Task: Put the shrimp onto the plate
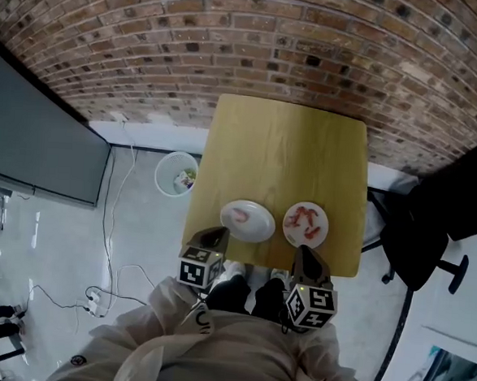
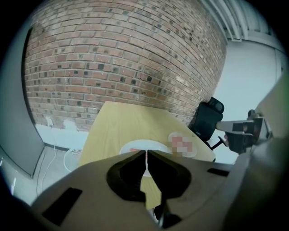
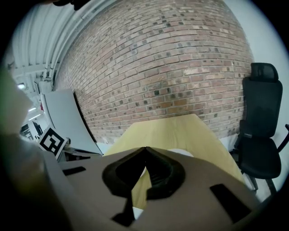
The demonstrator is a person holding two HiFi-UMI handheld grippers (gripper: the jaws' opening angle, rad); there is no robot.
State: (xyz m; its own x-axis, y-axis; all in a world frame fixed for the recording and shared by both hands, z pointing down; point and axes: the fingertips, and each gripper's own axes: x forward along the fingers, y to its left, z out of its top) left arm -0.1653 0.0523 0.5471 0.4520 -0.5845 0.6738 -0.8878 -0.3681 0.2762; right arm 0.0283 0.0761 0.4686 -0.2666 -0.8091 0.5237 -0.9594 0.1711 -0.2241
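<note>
Two white plates sit near the front edge of the wooden table. The left plate holds one pink shrimp; the right plate holds several shrimp. My left gripper hovers at the table's front edge just short of the left plate, its jaws shut with nothing between them. My right gripper is just short of the right plate, also shut and empty. The left plate shows just beyond the left jaws.
A white waste basket stands on the floor left of the table. A black office chair is at the table's right. A grey panel leans at the far left, cables lie on the floor, and a brick wall is behind.
</note>
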